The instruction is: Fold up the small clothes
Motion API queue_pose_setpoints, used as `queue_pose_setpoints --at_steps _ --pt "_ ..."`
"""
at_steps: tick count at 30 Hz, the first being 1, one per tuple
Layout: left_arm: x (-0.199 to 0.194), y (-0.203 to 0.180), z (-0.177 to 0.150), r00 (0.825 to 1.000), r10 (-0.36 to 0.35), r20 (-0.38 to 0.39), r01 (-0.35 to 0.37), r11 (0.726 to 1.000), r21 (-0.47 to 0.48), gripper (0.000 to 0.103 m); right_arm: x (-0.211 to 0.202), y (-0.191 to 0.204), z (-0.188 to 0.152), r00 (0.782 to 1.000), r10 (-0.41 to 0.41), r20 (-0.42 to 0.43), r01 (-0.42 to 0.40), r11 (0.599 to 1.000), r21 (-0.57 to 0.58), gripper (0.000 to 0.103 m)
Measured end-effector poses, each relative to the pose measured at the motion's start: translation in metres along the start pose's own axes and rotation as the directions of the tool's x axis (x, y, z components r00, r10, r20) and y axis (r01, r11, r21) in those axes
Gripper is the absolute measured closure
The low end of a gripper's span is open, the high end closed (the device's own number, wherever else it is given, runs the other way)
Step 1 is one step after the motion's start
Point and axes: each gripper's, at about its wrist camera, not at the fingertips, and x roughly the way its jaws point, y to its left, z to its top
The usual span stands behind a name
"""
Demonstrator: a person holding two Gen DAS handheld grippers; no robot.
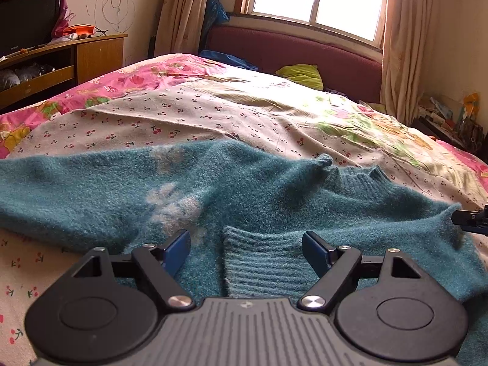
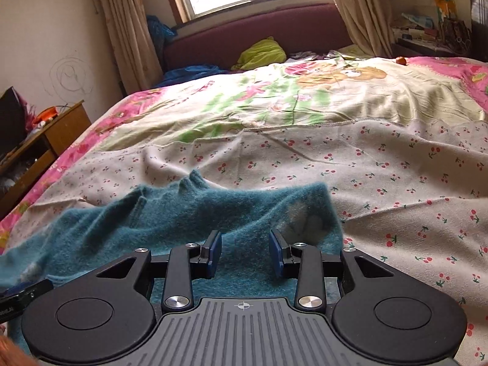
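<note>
Teal knit sweater [image 1: 244, 201] spread on the cherry-print bedspread [image 2: 381, 167]; left gripper [image 1: 246, 254] wide apart over its ribbed cuff, right gripper [image 2: 245, 254] half-parted above it, neither gripping.

The television's [image 1: 27, 18] small brand mark is too blurred to read.

**Left wrist view: gripper open over teal sweater**

The left gripper [image 1: 245, 251] points down at a teal sweater [image 1: 106, 189] spread on the cherry-print sheet [image 1: 189, 116]. Its 2 blue pads [image 1: 178, 251] stand wide apart, with a ribbed cuff [image 1: 259, 262] lying between them, untouched. Pale flower patches mark the knit. The right gripper [image 1: 471, 219] shows at the right edge, at the sweater's edge. A yellow-green cloth [image 1: 303, 74] lies near the maroon headboard [image 1: 292, 50].
</note>
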Motion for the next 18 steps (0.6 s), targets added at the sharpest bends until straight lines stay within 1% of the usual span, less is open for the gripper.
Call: queue_pose_setpoints --at_steps 2,4,6,8,11,14,16,17,18 --pt "-0.003 0.005 -0.002 1.000 0.001 -0.009 -0.001 1.000 -0.010 0.013 0.000 0.019 -0.002 0.999 0.050 -0.012 -0.051 0.997 -0.050 0.068" --pt "-0.010 0.008 -0.002 1.000 0.001 -0.001 -0.001 1.000 -0.015 0.013 0.001 0.045 -0.005 0.990 0.138 -0.038 -0.142 0.983 -0.116 0.068" --pt "-0.019 0.012 -0.002 1.000 0.000 0.018 0.001 1.000 -0.017 0.013 0.002 0.077 -0.011 0.972 0.221 -0.080 -0.233 0.952 -0.200 0.068" --pt "-0.024 0.015 -0.002 1.000 0.002 0.028 -0.002 1.000 -0.018 0.013 0.006 0.105 -0.017 0.953 0.278 -0.117 -0.300 0.913 -0.277 0.070" --pt "-0.019 0.021 -0.001 1.000 -0.009 0.006 0.010 1.000 -0.029 0.013 0.020 0.137 -0.024 0.937 0.309 -0.161 -0.348 0.863 -0.367 0.070" --pt "-0.024 0.025 0.000 0.999 -0.041 0.015 0.042 0.998 -0.040 0.013 0.039 0.160 -0.028 0.921 0.300 -0.248 -0.385 0.795 -0.469 0.070" --pt "-0.027 0.032 0.003 0.997 -0.078 0.020 0.079 0.995 -0.067 0.013 0.046 0.172 -0.029 0.911 0.287 -0.297 -0.410 0.721 -0.559 0.069" --pt "-0.027 0.035 0.004 0.996 -0.090 0.017 0.091 0.993 -0.076 0.013 0.048 0.178 -0.027 0.905 0.286 -0.315 -0.423 0.685 -0.593 0.066" --pt "-0.026 0.038 0.004 0.995 -0.096 0.018 0.097 0.991 -0.087 0.013 0.052 0.183 -0.025 0.897 0.289 -0.334 -0.439 0.665 -0.605 0.065"
